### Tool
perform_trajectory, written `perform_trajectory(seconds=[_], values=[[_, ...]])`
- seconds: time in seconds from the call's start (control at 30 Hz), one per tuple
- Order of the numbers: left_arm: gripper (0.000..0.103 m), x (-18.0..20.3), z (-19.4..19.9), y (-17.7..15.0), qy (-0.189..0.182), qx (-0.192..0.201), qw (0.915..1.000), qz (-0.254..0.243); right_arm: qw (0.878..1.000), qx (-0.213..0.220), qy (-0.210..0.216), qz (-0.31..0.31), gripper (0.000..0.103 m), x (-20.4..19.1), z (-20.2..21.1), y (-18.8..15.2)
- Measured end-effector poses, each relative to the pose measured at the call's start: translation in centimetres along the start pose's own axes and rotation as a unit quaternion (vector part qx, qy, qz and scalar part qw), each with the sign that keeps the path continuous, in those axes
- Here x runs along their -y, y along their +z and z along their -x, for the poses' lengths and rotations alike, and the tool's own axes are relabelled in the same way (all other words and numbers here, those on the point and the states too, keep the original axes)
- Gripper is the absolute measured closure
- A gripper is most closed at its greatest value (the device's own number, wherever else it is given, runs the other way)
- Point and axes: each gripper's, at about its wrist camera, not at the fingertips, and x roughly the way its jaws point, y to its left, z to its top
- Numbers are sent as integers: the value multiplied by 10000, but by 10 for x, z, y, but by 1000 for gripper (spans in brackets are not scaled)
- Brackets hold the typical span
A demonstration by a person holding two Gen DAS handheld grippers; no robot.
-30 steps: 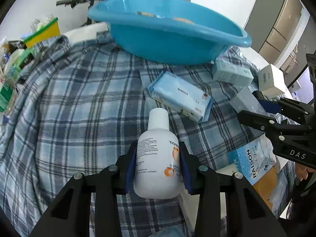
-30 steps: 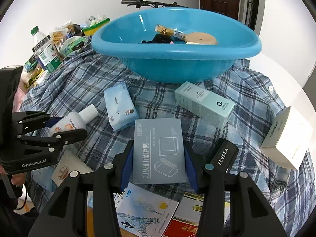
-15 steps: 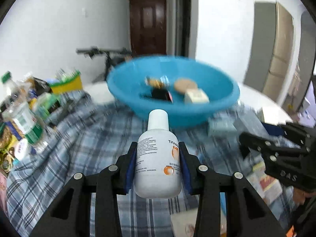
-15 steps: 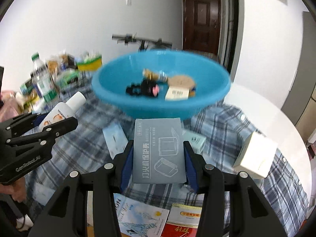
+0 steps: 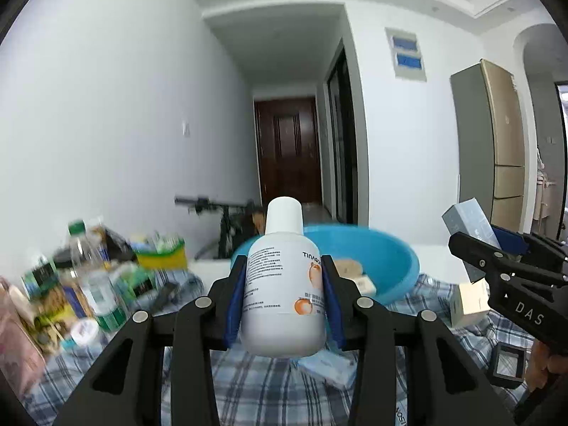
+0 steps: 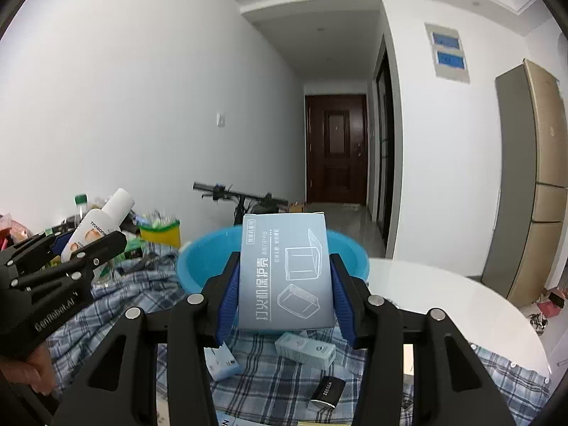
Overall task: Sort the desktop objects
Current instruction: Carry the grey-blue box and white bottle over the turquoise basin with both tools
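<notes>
The left gripper point(image 5: 284, 284) has its jaws clenched on a white bottle point(image 5: 283, 291), the blue pads pressing its two sides. The bottle stands upright between them, its white cap topmost and small orange pictures on its label. The right gripper point(image 6: 285, 289) has its jaws clamped on a flat grey box point(image 6: 285, 271), held by its long edges with the printed face toward the camera; line drawings of a case show on that face.

Both things are held up in the air above the bench, not resting on it. Just beyond them sits a blue basin point(image 5: 387, 259) on a blue checked cloth point(image 6: 142, 294); a few small things lie in it, blurred. Seen from the left, the right gripper point(image 5: 504, 259) hangs off to the right side with the grey box point(image 5: 468, 227) sticking up from it.

On the cloth under the right gripper lie a pale green box point(image 6: 305, 349), a small light blue pack point(image 6: 222, 360) and a black box point(image 6: 328, 390). At the left edge of the bench stands a crowd of water bottles point(image 5: 96, 277) and packets. A bicycle point(image 6: 245, 200) leans by the wall, and a dark door point(image 6: 335, 149) closes the hallway.
</notes>
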Motion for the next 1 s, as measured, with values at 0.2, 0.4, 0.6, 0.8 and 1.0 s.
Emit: perform_trajectory(seconds=[0.2, 0.4, 0.6, 0.8, 1.0], values=[[61, 0, 14, 6, -3, 170, 9997, 162, 9997, 218, -65, -121, 57, -6, 13, 11], [61, 5, 27, 7, -53, 233, 9996, 142, 9993, 356, -70, -122, 57, -6, 27, 16], [61, 5, 30, 6, -174, 159, 9995, 197, 9993, 343, -33, -139, 57, -5, 30, 16], [61, 3, 26, 6, -219, 36, 9993, 307, 9994, 307, 2, -135, 57, -2, 27, 17], [61, -1, 16, 6, -278, -167, 9985, 436, 9996, 268, 1, -118, 57, -3, 22, 16]])
